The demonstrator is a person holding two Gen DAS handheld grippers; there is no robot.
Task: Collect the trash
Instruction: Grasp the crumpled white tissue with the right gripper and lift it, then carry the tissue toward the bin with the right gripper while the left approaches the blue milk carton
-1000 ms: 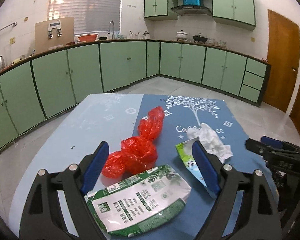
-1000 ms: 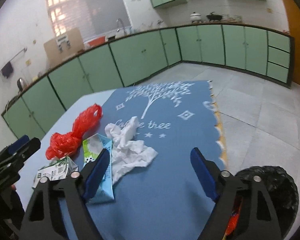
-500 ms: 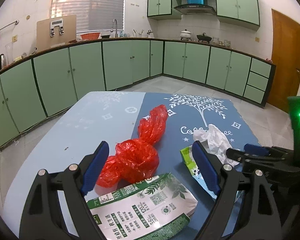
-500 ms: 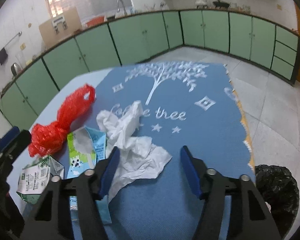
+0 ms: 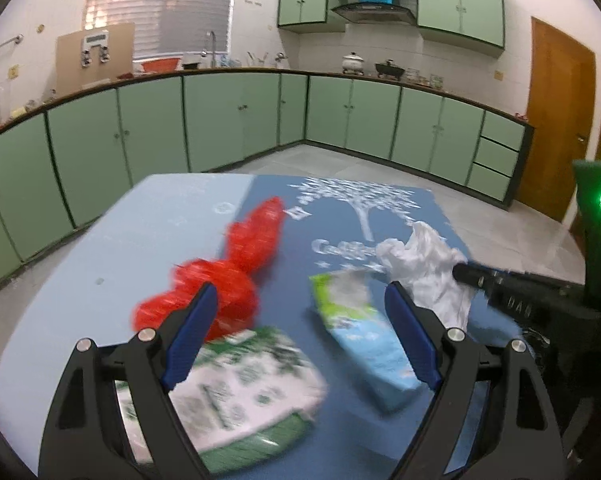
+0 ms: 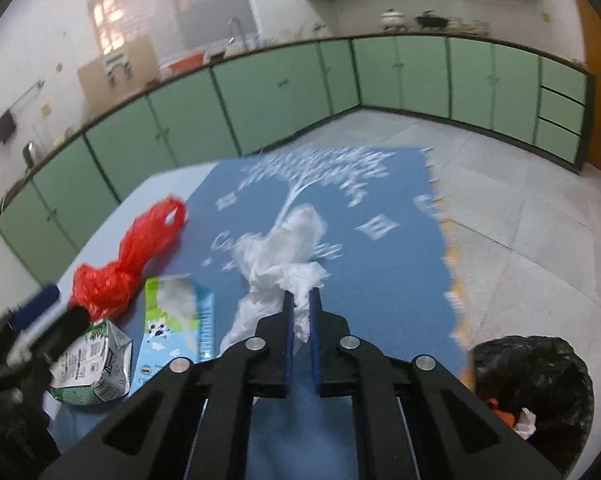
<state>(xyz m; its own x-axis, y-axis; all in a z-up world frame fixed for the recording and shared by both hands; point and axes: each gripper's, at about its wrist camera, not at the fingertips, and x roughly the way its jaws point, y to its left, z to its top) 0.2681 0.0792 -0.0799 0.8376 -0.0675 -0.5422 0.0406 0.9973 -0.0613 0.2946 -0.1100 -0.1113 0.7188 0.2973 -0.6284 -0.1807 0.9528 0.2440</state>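
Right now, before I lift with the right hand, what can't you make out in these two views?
- Green-and-white carton: print unreadable, motion blur in the left wrist view; left gripper covers its near edge.
- Bin: contents mostly hidden by the black liner and cut by the right wrist frame edge.
- White tissue: pinched part hidden between right gripper fingers.

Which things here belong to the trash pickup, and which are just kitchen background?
Job: white tissue, pinched in the right gripper; red plastic bag; green carton; blue carton; black-lined bin; open left gripper.

Background: green cabinets; pots; wooden door.
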